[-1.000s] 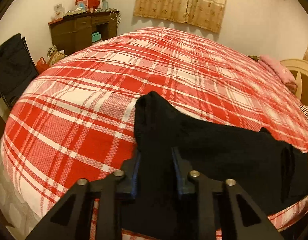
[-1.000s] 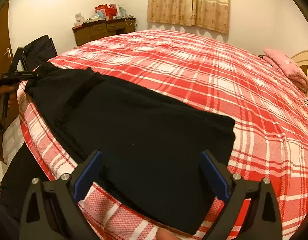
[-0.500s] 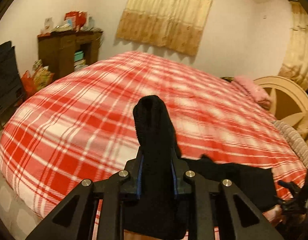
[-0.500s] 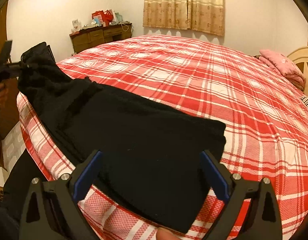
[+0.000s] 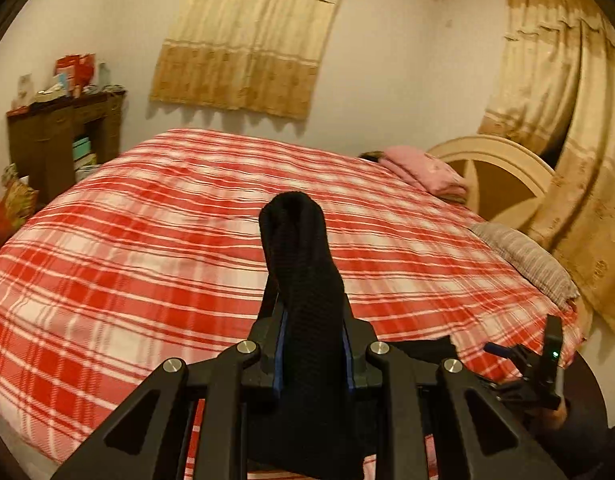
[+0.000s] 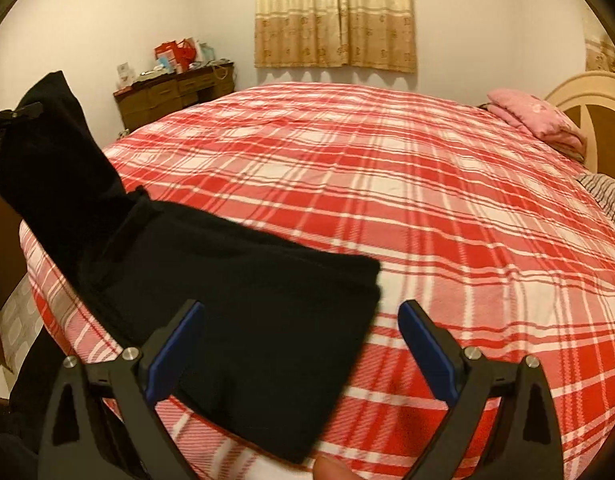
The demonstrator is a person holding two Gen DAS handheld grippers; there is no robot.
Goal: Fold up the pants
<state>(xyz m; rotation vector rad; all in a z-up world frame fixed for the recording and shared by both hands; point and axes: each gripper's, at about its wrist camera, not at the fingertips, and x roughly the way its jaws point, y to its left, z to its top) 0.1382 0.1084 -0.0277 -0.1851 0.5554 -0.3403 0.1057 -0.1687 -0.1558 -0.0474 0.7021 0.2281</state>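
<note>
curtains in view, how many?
2. One curtain hangs on the wall behind the bed; a second curtain hangs at the right by the headboard. Others may lie out of frame.

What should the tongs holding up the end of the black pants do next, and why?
Probably carry that end across toward the other end lying flat, then lower it on top. The left tongs are clamped on one end of the pants, lifted off the bed, while the rest lies flat by the edge. The right tongs are open above the flat end, holding nothing.
</note>
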